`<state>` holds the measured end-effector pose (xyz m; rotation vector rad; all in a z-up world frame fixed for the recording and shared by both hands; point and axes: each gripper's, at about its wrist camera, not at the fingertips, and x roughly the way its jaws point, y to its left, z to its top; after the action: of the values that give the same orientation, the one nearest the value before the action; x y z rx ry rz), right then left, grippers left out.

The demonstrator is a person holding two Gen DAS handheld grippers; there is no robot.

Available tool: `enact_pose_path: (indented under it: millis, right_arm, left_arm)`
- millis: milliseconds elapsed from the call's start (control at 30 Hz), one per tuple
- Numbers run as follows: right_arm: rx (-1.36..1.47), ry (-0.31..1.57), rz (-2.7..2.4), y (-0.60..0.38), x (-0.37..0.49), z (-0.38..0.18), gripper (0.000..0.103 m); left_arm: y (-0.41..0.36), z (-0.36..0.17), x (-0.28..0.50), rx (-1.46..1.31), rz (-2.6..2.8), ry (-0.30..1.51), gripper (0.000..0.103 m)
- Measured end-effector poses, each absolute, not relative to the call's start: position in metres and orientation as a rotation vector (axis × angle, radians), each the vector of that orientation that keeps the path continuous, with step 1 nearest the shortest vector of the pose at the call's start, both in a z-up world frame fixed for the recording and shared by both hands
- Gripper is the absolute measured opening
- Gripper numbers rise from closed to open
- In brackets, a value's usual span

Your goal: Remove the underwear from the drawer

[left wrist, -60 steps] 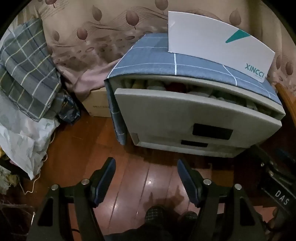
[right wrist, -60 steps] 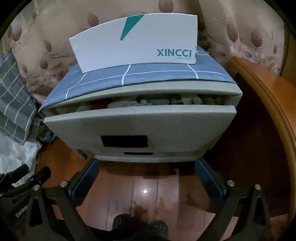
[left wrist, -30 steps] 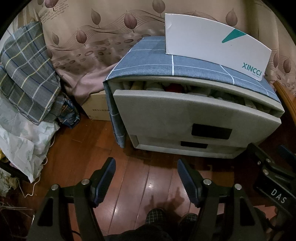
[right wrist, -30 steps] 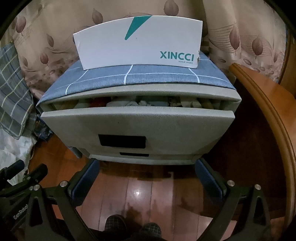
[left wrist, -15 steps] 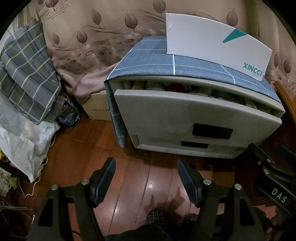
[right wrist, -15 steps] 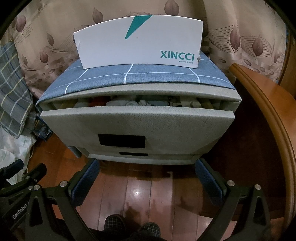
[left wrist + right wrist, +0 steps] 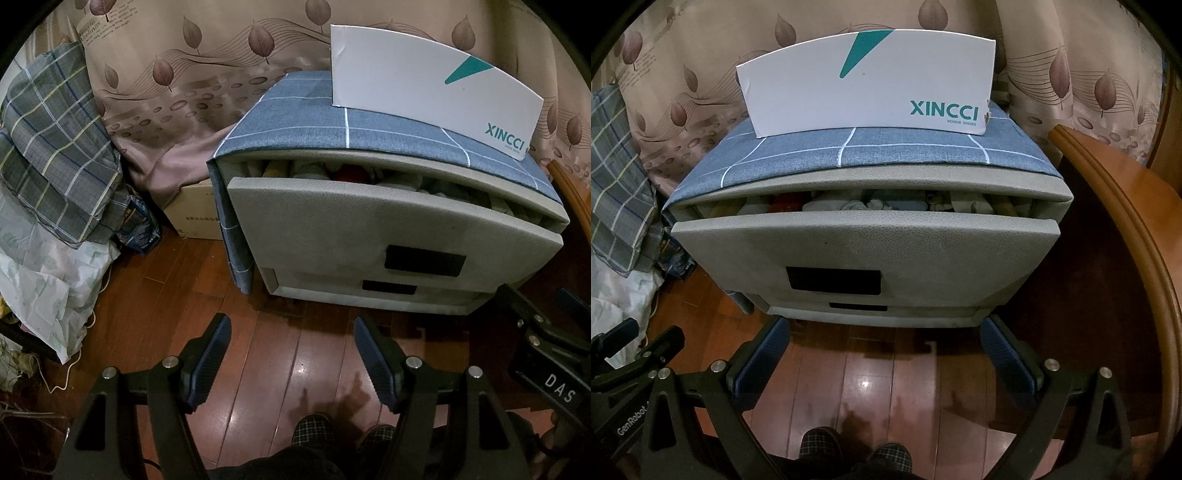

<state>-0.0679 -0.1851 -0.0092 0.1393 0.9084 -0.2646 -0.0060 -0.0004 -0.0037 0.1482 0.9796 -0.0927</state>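
Note:
A grey plastic drawer unit stands on the wooden floor, its top drawer (image 7: pixel 388 225) (image 7: pixel 864 243) pulled partly out. Folded underwear and other small garments (image 7: pixel 871 204) (image 7: pixel 351 172) show in the gap above the drawer front, pale ones and a red one. My left gripper (image 7: pixel 291 328) hangs open over the floor, in front of the unit and to its left. My right gripper (image 7: pixel 884 328) is open too, wider, centred just before the unit's base. Neither touches the drawer. The right gripper's body shows at the left wrist view's right edge.
A white XINCCI shoe box (image 7: pixel 868 88) stands on the blue checked cloth (image 7: pixel 849 151) covering the unit. Leaf-print curtain behind. Piled plaid bedding (image 7: pixel 51 147) and a cardboard box (image 7: pixel 195 214) lie left; a curved wooden furniture edge (image 7: pixel 1126 221) is right. A person's slippered feet (image 7: pixel 849 446) are below.
Both views drift slightly; the drawer unit sits a little lower and closer in frame than two seconds ago. Drawer position and both grippers' openings are unchanged.

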Motion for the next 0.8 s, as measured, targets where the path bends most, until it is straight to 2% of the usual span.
enact_pose_path:
  millis: [800]
  right_arm:
    - [0.142,0.910,-0.264,-0.1855,-0.0674,-0.0090,0.102]
  left_arm:
    - [0.0008,-0.0089,-0.0064,0.147,-0.096,0.990,0.071]
